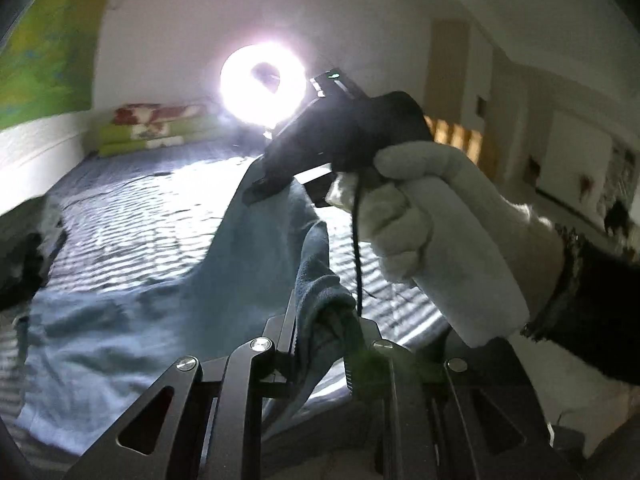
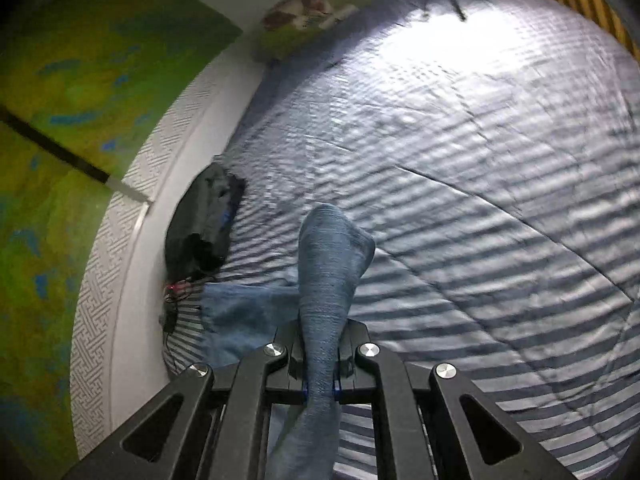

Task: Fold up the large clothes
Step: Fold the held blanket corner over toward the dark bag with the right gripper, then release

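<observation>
A light blue garment [image 1: 120, 312] lies spread over the striped bed, with one edge lifted. My left gripper [image 1: 326, 332] is shut on a bunched fold of it near the bottom of the left wrist view. Above it, a white-gloved hand [image 1: 432, 220] holds the right gripper [image 1: 272, 184], which pinches a raised edge of the same cloth. In the right wrist view my right gripper [image 2: 320, 344] is shut on a blue fold of the garment [image 2: 330, 256] that stands up between the fingers; more of the cloth [image 2: 244, 316] lies on the bed at the left.
The striped blue-grey bedspread [image 2: 480, 200] covers the bed. A dark bundle [image 2: 204, 224] with thin cables lies by the white patterned wall edge [image 2: 104, 280]. A folded green and red quilt [image 1: 152, 128] sits at the far end, next to a bright ring light [image 1: 264, 84].
</observation>
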The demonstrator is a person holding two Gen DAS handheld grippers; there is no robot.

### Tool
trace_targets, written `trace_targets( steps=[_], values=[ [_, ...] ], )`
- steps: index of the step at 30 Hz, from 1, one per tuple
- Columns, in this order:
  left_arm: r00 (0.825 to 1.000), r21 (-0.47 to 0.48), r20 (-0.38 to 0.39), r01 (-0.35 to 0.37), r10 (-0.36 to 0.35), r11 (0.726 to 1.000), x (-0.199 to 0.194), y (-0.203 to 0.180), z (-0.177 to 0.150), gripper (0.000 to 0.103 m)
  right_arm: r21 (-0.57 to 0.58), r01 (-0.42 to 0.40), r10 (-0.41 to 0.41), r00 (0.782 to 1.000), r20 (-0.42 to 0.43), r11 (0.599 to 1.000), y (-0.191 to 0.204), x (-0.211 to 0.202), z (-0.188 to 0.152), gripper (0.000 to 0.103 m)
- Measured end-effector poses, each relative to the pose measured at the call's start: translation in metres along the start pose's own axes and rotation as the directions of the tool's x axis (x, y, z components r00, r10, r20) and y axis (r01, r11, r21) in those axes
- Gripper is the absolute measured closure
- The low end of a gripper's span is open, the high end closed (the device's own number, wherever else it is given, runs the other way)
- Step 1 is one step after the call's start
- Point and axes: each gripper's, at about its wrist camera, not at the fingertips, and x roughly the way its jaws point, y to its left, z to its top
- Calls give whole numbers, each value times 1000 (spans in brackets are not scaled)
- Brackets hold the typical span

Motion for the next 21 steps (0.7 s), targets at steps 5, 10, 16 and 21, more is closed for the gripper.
trace_targets(
  steps=[5,10,16,21],
  values=[
    [994,-111,55,-83,89,990,-50,62,-5,85,-149,36,-39,999,-16,988,83,28,3,96],
    [976,-238,46,-194,211,952,-91,134,-29,86,-273,78,-100,993,-70,959,165,95,-7,96],
    [950,-386,-15,-294,312,874,-124,214,-73,86,-409,119,-191,971,-141,905,242,196,-43,96],
    [937,-500,-47,-321,345,804,-136,263,-110,87,-481,145,-252,953,-166,865,280,263,-73,96]
  ],
)
